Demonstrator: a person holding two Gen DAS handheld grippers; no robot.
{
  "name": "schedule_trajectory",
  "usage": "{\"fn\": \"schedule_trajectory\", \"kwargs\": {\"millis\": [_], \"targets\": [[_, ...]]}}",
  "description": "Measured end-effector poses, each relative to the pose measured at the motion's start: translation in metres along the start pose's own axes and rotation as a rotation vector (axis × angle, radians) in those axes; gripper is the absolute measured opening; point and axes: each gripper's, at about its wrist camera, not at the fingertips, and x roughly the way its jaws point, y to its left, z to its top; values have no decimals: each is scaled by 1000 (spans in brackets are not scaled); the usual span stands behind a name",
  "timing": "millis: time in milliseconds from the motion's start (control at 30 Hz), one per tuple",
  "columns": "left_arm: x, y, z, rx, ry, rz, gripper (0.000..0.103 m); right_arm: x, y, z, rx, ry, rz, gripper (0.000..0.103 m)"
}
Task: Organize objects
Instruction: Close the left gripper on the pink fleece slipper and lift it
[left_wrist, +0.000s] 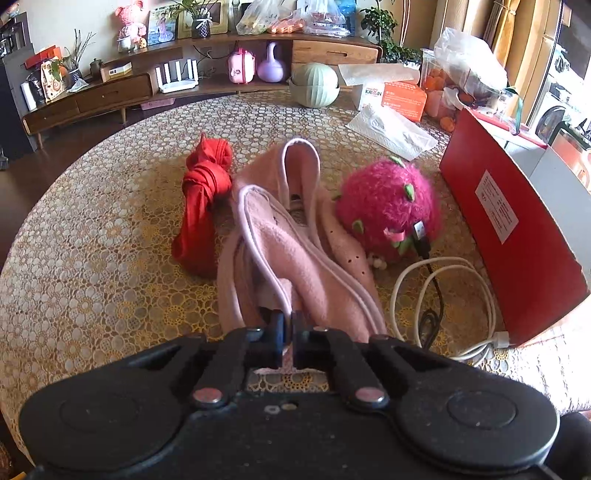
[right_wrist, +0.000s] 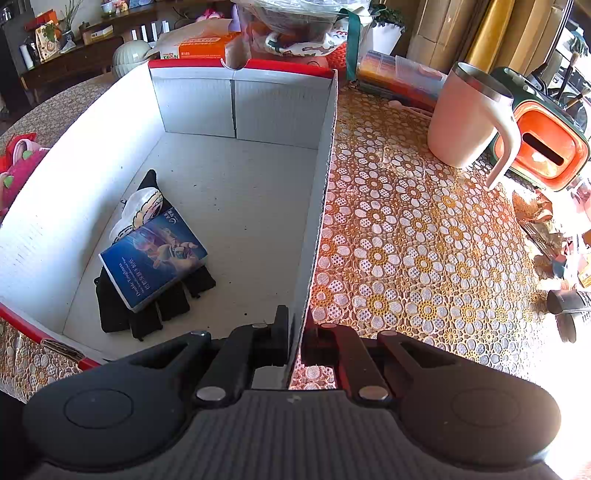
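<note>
My left tool (left_wrist: 287, 329) is clamped on the near edge of the pink fleece garment (left_wrist: 291, 236), which lies on the bench (left_wrist: 92, 258) between a red cloth (left_wrist: 203, 199) and a magenta plush (left_wrist: 388, 206). My right tool (right_wrist: 294, 341) pinches the right wall of the red box (right_wrist: 325, 177), which holds a blue packet (right_wrist: 155, 258) on black gloves (right_wrist: 147, 306).

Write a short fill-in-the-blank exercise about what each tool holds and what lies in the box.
1. The left tool is shut on the fleecy ____ garment.
2. The right tool grips the ____ of the red-and-white cardboard box.
3. Inside the box, the blue booklet lies on top of the black ____.

Missing words: pink; wall; gloves
</note>
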Motion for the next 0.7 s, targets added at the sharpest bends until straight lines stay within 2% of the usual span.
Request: {"fn": "schedule_trajectory", "kwargs": {"millis": [267, 700], "targets": [[-30, -4, 23, 30, -56, -13, 0, 0, 0, 0, 0, 0, 0, 6], [-92, -21, 88, 85, -259, -48, 0, 1, 0, 1, -2, -1, -2, 6]]}}
